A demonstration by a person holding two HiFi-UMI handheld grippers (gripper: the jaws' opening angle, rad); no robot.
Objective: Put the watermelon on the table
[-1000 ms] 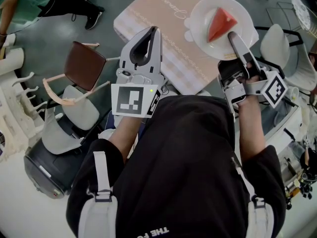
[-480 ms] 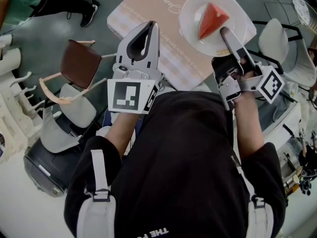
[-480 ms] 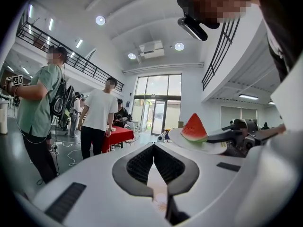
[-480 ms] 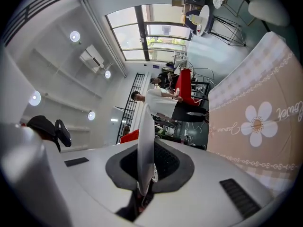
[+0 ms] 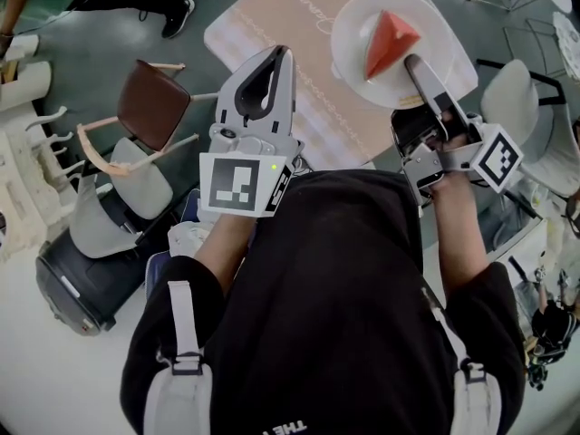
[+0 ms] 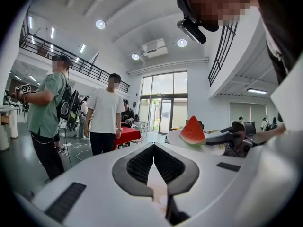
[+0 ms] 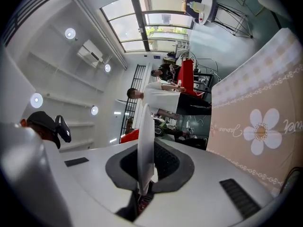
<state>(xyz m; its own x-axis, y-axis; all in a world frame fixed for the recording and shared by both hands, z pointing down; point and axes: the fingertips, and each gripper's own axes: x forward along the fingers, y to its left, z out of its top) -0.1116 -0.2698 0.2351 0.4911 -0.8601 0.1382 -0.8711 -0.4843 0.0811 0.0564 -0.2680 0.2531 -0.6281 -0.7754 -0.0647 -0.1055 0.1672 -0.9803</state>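
The worktop (image 5: 299,25), under a pale pink patterned cloth (image 5: 272,7), fills the upper middle of the head view and is the goal of the step in hand, which I judge to be the carry-in. The watermelon is being brought over it on a plate and has not yet been let go.

A brown chair (image 5: 149,107) stands at the left, clear of the worktop's left edge. A white chair (image 5: 507,98) sits at the right, close beside the carrying arm. That side looks tight, while the cloth toward the upper left lies bare and offers the most room.

The white plate (image 5: 426,21) sits in the upper right of the frame, over the worktop's right corner, with part of its rim reaching past the edge. Whether it already rests on the cloth cannot be told.

The right tongs (image 5: 415,64) are clamped on the plate's near rim, and in the right gripper view that rim runs edge-on between the closed pads. The left tongs (image 5: 276,54), in the middle left of the frame, are closed on nothing and point at the worktop's near edge.

The watermelon (image 5: 388,42), a red wedge, lies on the plate's centre.

The next move probably calls for carrying the plate further inward from the corner, setting it flat, then opening the right tongs and backing out level
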